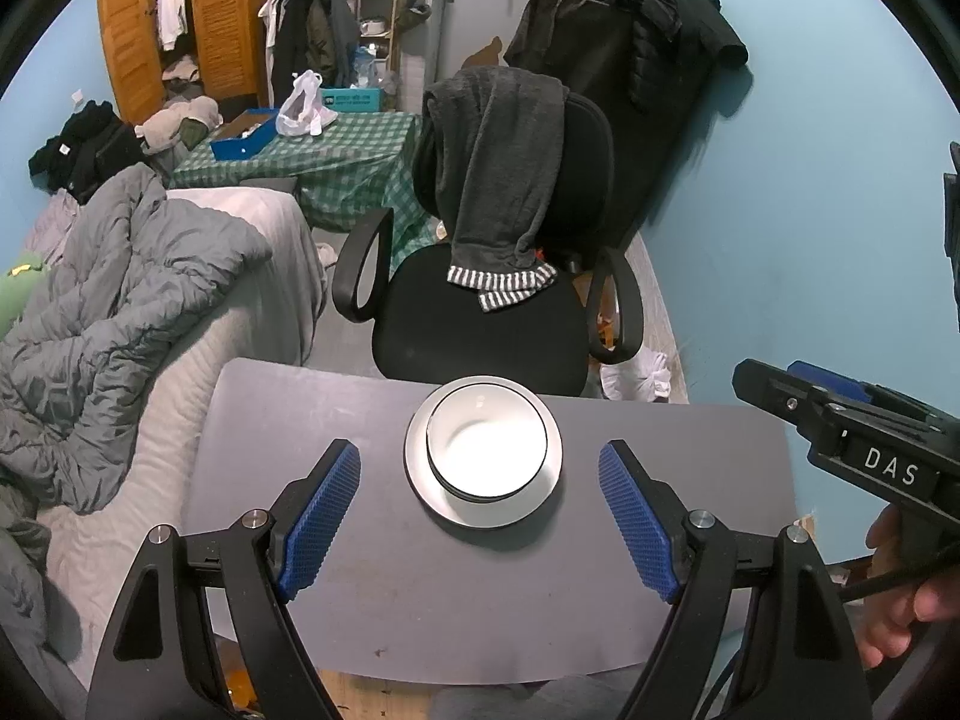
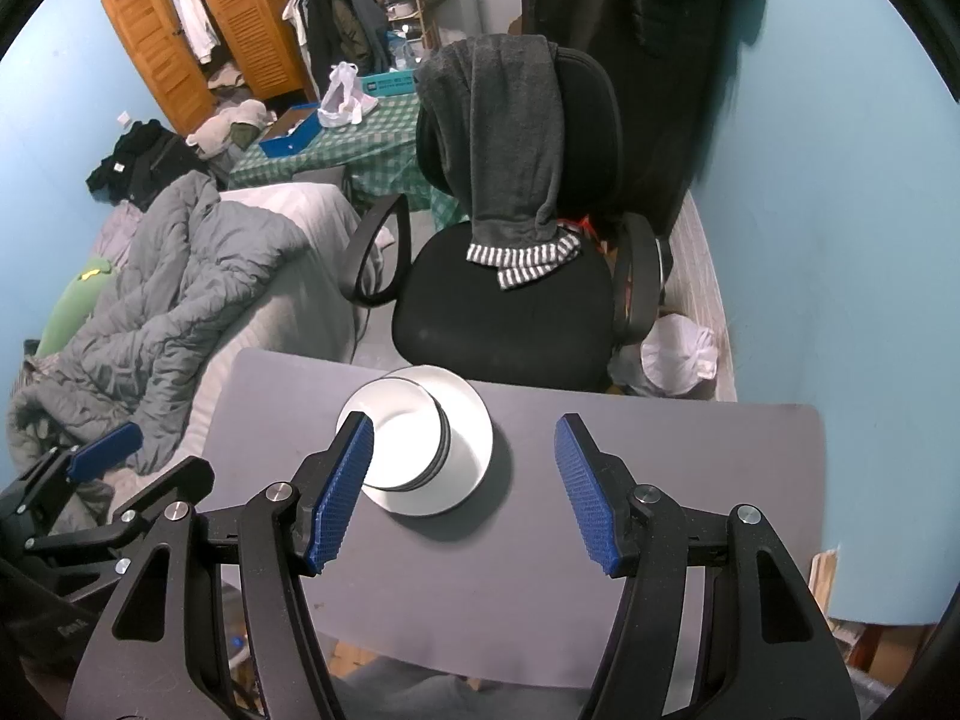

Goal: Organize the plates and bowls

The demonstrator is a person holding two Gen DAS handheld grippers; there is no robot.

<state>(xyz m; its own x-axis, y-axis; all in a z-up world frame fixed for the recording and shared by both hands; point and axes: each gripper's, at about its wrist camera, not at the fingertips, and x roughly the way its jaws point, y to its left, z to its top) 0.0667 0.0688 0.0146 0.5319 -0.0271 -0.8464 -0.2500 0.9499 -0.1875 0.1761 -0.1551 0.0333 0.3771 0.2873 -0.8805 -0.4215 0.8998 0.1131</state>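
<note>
Jaws of left gripper (image 1: 480, 516) and right gripper (image 2: 465, 492) gaping wide, holding nothing; stacked bowls (image 1: 487, 444) sitting on plate (image 1: 420, 468) at tabletop (image 1: 372, 600) 12 o'clock.

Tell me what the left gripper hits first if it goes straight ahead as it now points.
Probably the white black-rimmed bowls stacked on the white round plate; they sit centred between the open left gripper. Depth is unclear.

One clear label: "DAS"

White capitals "DAS" stand on the black body of the right claw (image 1: 774, 387), at the right edge of the left wrist view. A teal box (image 1: 351, 98) on the far checked table carries white print too small to read; a small mark on the black device at near left in the right wrist view is illegible.
</note>
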